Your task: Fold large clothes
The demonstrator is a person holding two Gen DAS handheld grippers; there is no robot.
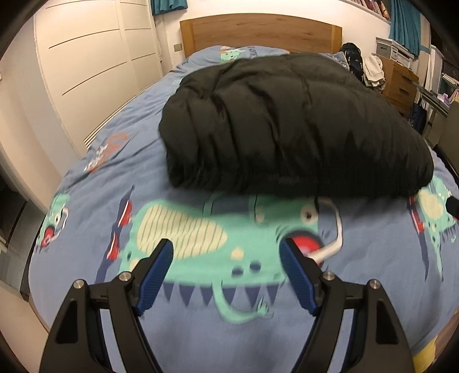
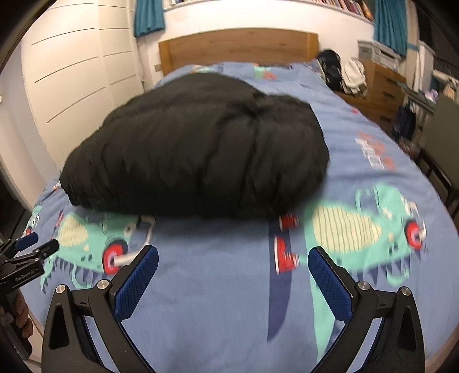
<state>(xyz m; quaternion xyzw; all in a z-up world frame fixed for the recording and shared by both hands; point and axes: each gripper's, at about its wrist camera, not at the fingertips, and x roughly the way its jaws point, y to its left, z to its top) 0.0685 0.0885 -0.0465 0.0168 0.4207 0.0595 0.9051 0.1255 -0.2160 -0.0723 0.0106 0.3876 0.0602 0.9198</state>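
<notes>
Left gripper [image 1: 226,254]: jaws spread wide, nothing between the blue pads, hovering over the blue monster-print duvet [image 1: 200,330]. Black puffer jacket [image 1: 287,129]: lies bundled in a thick mound mid-bed, beyond both tools, touching neither. Right gripper [image 2: 233,261]: jaws likewise apart and empty, above bare duvet near the jacket's front edge. Wooden headboard [image 2: 238,46] behind; wardrobe [image 1: 86,57] at left.

Bed [image 1: 200,338] under blue monster-print duvet, oak headboard [image 1: 258,31] against white wall; white wardrobe doors [image 1: 86,57] on left; teal curtains [image 2: 149,17] high up; wooden drawer chest [image 2: 384,89] on right; warm indoor light
</notes>
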